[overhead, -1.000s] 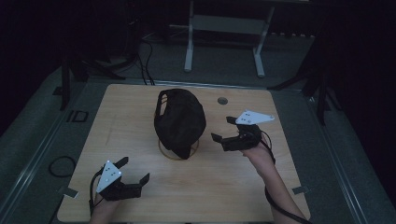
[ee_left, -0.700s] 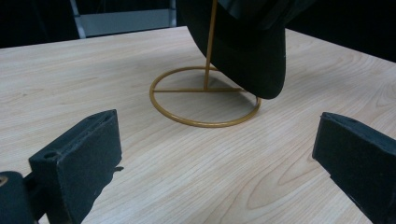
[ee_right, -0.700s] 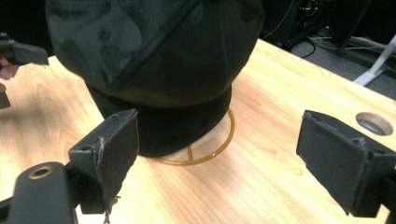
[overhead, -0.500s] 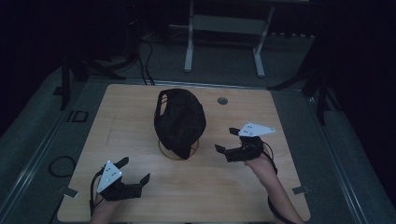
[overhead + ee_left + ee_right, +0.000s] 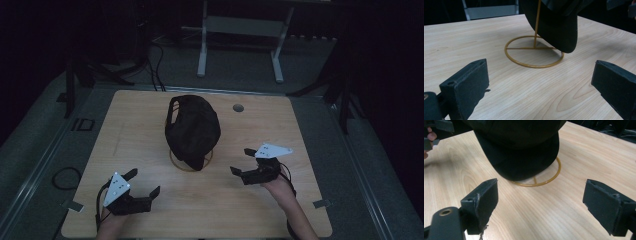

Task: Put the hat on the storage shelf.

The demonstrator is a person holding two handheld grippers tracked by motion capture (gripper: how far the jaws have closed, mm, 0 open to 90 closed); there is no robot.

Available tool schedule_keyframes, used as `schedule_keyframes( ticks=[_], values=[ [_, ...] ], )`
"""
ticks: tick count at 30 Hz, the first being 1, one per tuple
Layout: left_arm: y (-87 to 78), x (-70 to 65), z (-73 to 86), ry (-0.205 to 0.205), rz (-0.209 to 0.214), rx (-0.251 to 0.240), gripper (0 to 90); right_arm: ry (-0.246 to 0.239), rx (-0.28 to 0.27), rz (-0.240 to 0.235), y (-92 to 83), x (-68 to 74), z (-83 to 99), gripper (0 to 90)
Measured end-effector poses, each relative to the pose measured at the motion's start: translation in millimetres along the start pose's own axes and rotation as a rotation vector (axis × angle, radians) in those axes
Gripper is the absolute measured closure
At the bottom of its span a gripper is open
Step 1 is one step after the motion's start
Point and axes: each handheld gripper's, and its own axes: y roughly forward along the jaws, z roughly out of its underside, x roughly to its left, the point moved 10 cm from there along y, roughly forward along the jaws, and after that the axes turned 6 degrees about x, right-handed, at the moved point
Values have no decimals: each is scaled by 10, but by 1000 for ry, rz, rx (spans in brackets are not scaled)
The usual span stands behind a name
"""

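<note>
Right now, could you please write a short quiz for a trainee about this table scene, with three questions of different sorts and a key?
1. True or false: the black fabric cap hangs on a thin gold wire stand with a ring base.
2. Which tool is nearer to the stand in the high view? A) the left tool B) the right tool
3. Fill in: both tools hold nothing, and their jaws are ____.

Key: 1 true; 2 B; 3 open. The pale wooden table also has a small round hole behind the cap.
</note>
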Motion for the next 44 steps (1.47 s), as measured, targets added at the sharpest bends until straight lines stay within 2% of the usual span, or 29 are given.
schedule_keyframes(
  ticks=[16, 24, 32, 39, 44],
  values=[
    [23, -14, 29, -4, 15, 12, 19, 24, 25, -30, 23, -7, 469, 134],
    [32, -19, 45, -7, 23, 21, 19, 29, 55, -11, -36, -67, 669, 134],
    [36, -14, 51, -9, 24, 22, 19, 22, 89, -1, -92, -60, 879, 136],
    [41, -10, 60, -16, 27, 23, 19, 15, 78, 17, -238, -25, 953, 136],
    [43, -17, 62, -15, 32, 24, 19, 17, 69, 25, -279, -31, 975, 137]
  ],
)
